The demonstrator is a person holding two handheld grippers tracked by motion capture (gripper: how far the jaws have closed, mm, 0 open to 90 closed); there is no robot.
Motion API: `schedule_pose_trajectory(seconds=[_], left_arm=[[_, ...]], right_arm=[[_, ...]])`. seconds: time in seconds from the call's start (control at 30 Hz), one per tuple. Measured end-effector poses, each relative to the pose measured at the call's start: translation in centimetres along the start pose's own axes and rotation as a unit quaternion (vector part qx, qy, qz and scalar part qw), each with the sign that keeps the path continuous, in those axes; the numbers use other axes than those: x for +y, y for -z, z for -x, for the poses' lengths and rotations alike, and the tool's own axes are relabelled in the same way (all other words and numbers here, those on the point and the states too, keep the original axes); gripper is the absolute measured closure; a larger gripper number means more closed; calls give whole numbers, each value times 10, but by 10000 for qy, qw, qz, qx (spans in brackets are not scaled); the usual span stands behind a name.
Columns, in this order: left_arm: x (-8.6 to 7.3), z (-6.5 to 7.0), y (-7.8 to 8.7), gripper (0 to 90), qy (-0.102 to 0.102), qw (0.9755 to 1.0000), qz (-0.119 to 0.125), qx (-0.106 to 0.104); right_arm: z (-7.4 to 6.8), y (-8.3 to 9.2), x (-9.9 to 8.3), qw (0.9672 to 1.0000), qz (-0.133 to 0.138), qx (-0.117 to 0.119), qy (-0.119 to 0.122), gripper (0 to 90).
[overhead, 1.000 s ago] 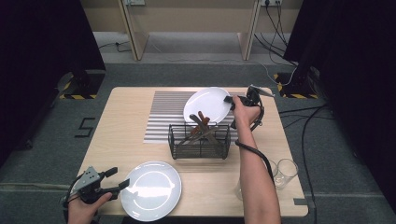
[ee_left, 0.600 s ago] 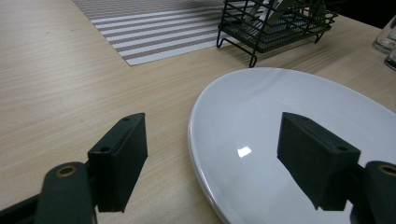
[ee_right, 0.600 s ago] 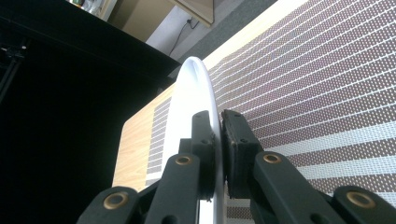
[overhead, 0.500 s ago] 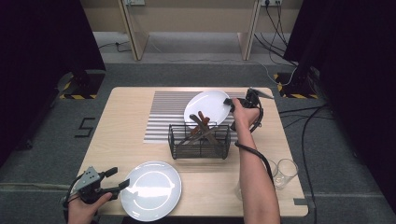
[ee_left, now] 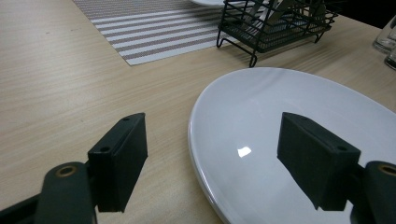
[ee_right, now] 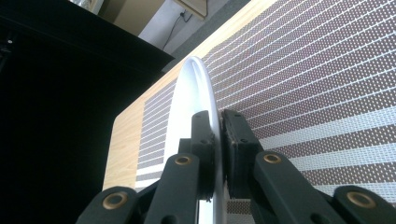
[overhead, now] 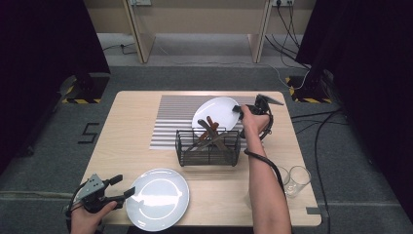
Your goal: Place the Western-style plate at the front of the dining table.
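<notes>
Table (overhead: 136,122), frame centre: striped mat (overhead: 170,122), wire basket (overhead: 208,147). Upper right, right gripper (overhead: 238,109) is clamped on the far plate (overhead: 214,111) rim: lift step likely; next, steady carrying. Lower left, left gripper (overhead: 124,187) gapes wide astride the near plate (overhead: 158,197) rim, gripping nothing.

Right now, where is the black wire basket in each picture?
High view: the basket sits mid-table, at the near edge of the striped mat, in front of the far plate.
Left gripper view: top right, beyond the near plate.
Right gripper view: the basket is not in it.
Shared landmark: the striped mat, in all three.
</notes>
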State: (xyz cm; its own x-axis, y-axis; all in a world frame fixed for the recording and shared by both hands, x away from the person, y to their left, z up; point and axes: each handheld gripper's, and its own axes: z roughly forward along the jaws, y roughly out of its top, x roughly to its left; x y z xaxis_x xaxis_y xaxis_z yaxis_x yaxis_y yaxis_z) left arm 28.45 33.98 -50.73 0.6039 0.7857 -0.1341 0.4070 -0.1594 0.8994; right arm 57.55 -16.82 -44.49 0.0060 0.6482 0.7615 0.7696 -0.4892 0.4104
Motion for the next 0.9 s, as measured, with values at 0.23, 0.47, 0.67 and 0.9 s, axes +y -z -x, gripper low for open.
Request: schedule_pose_trajectory(seconds=[0.23, 0.47, 0.67, 0.9], left_arm=[[0, 0, 0, 240, 0, 10000, 1, -3], [0, 0, 0, 240, -1, 10000, -1, -4], [0, 0, 0, 240, -6, 10000, -7, -3], [0, 0, 0, 240, -5, 10000, -10, -4]], right_arm=[[1, -2, -1, 10000, -19, -17, -15, 838], [4, -4, -2, 9999, -78, -98, 15, 835], [8, -7, -5, 9999, -116, -109, -23, 835], [15, -8, -7, 9997, -145, -163, -92, 834]])
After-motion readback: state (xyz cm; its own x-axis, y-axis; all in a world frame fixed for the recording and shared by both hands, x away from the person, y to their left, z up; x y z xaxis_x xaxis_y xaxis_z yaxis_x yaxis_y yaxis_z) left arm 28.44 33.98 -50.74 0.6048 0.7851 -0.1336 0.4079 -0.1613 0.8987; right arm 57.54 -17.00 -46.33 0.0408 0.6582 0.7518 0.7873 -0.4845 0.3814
